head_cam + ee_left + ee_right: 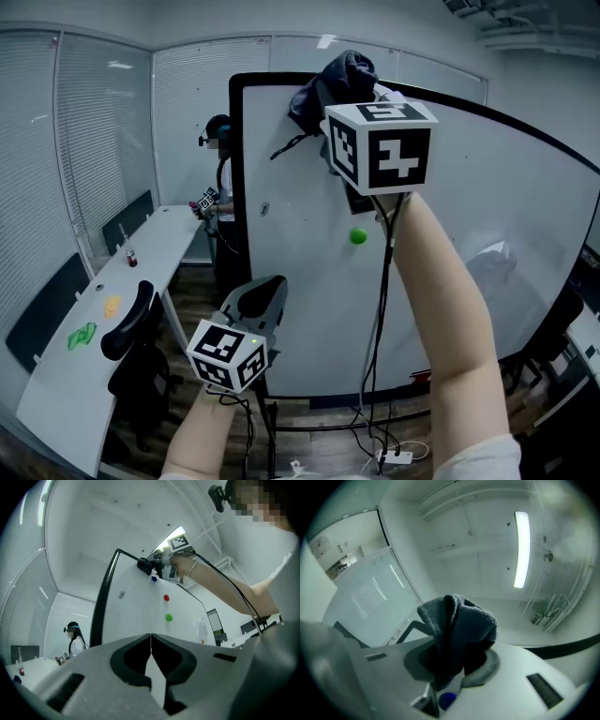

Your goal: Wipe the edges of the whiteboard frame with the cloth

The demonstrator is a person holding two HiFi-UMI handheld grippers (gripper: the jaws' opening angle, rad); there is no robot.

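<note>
The whiteboard (309, 309) stands upright in a black frame (236, 187). My right gripper (342, 94) is raised to the frame's top edge and is shut on a dark grey cloth (333, 80), which bunches up against the frame near the top left corner. In the right gripper view the cloth (457, 630) fills the jaws, with the black frame (576, 644) curving behind it. My left gripper (258, 292) hangs low in front of the board, shut and holding nothing. In the left gripper view its jaws (151, 641) meet, and the cloth (145, 565) shows high on the frame (101, 606).
A green magnet (358, 236) sits on the board; a red magnet (166, 597) and a blue magnet (447, 699) are near the cloth. A person (220, 178) stands left of the board by a long white desk (94, 375). A black chair (131, 323) and floor cables (375, 441) lie below.
</note>
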